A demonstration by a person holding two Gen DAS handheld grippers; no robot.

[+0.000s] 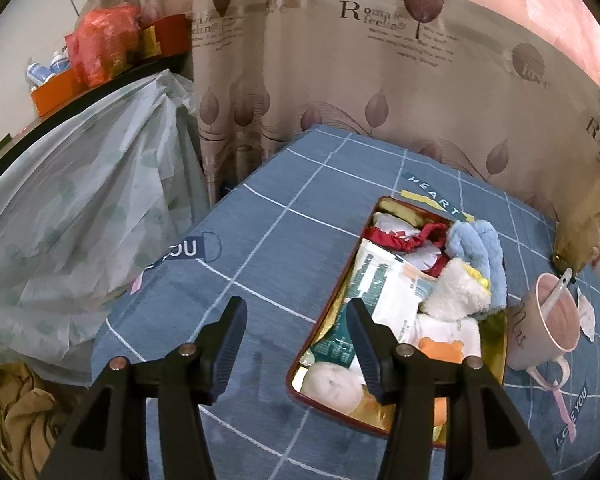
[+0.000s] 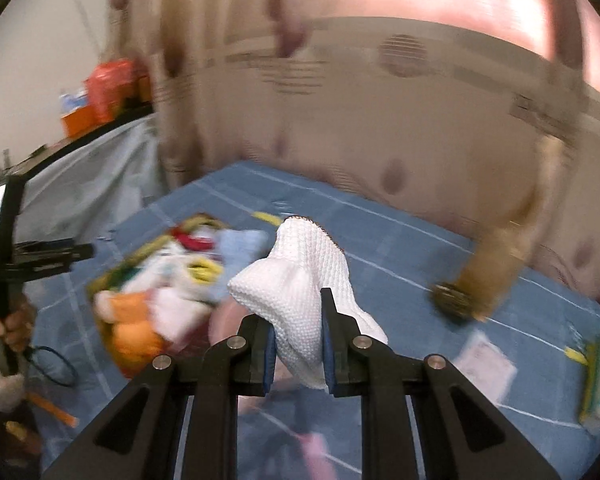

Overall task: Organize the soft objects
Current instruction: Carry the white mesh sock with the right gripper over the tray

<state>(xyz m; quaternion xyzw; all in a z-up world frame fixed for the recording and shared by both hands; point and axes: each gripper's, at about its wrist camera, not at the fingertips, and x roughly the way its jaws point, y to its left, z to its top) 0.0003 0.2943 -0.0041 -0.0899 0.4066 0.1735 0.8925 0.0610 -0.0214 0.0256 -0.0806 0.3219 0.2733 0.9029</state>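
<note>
The right gripper (image 2: pixel 299 344) is clamped on a white waffle-knit cloth (image 2: pixel 306 280), which stands up in a loose peak above the jaws, clear of the blue grid-pattern cover (image 2: pixel 400 248). The left gripper (image 1: pixel 296 344) stands with jaws wide and nothing between them, hovering over the near end of the red-rimmed tray (image 1: pixel 332 312). That tray already holds a light blue plush item (image 1: pixel 478 256), a white plush toy (image 1: pixel 456 296), packets and red fabric, and looks nearly full. A pink mug (image 1: pixel 548 320) with a spoon stands just beside the tray's right edge. Risks: the cloth is pinched only at its lower fold, so it may slip out during transport; its hanging end may catch the mug or spoon and tip it; released onto the heaped contents, it may slide over the rim.
</note>
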